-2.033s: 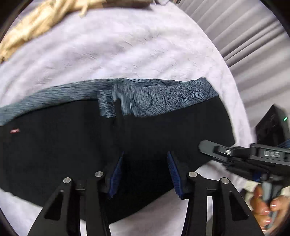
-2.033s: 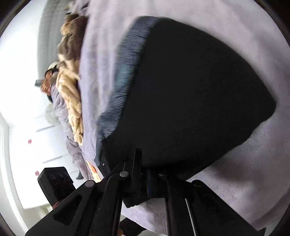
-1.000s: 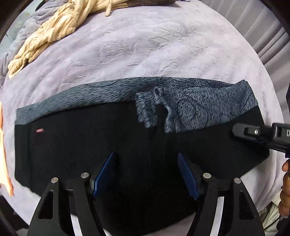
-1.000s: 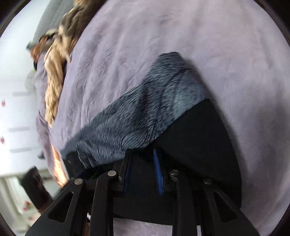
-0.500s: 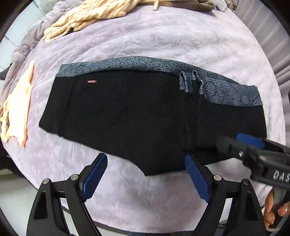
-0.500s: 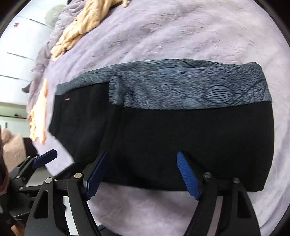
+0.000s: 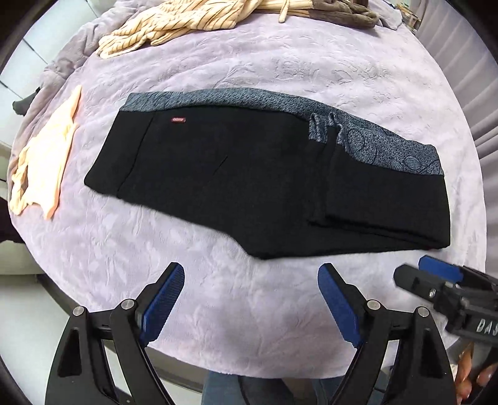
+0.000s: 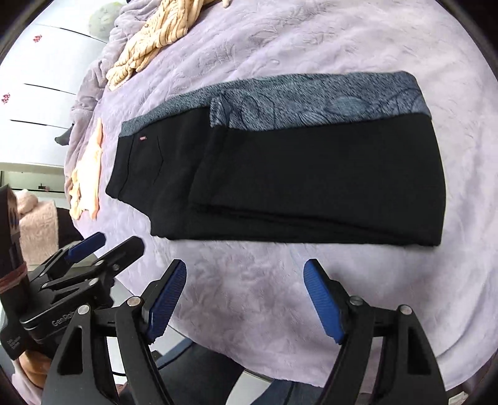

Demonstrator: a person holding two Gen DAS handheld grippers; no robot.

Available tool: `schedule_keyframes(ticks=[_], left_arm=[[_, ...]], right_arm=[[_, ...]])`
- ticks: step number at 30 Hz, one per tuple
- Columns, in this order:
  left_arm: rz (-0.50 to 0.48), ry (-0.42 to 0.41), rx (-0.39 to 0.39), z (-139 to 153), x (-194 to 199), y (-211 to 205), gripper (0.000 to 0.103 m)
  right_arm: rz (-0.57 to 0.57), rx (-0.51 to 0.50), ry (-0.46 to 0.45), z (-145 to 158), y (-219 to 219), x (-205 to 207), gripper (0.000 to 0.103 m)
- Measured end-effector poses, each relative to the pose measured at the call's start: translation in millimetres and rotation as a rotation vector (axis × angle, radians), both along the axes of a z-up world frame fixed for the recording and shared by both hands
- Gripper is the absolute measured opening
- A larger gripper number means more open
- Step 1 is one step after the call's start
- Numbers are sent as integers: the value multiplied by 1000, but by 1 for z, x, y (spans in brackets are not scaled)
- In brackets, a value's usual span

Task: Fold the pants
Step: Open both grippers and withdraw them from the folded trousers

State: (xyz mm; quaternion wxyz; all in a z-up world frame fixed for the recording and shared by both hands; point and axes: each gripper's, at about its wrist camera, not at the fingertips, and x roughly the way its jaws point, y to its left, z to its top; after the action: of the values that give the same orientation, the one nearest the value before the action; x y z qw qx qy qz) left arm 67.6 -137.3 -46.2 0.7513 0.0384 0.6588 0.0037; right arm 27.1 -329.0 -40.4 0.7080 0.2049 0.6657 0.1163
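Observation:
The black pants [image 7: 249, 187] lie folded flat on the lilac blanket [image 7: 280, 78], a grey patterned band [image 7: 373, 146] running along their far edge. A small red label [image 7: 179, 119] shows near the left end. My left gripper [image 7: 250, 280] hangs open above the bare blanket just in front of the pants, nothing between its blue pads. The right wrist view shows the pants [image 8: 311, 180] with the folded-over part on the right. My right gripper [image 8: 246, 274] is open and empty too, held short of the near edge. Each gripper shows in the other's view: the right one [image 7: 417, 275], the left one [image 8: 115, 243].
A cream striped garment [image 7: 174, 25] and a brown one [image 7: 342, 12] lie at the far side of the bed. A peach garment [image 7: 46, 155] lies at the left. Grey curtains [image 7: 467, 78] hang on the right. The bed's near edge [image 7: 218, 367] is close below the grippers, with a person's jeans beneath.
Both grippers opened and let go of the pants, then pulled back and up. The pants now lie whole in view, farther off, folded on the blanket.

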Motion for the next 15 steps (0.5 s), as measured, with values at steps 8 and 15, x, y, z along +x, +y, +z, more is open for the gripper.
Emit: schedule_keyframes(ticks=[8,15], left_arm=[[-51,12,-22,-8,17,39,88],[-188,46,-48,-27,50,100,88]], right_arm=[[-58,-48,8,2,12,3,81],[-165,-93,76,-14,76,8,81]])
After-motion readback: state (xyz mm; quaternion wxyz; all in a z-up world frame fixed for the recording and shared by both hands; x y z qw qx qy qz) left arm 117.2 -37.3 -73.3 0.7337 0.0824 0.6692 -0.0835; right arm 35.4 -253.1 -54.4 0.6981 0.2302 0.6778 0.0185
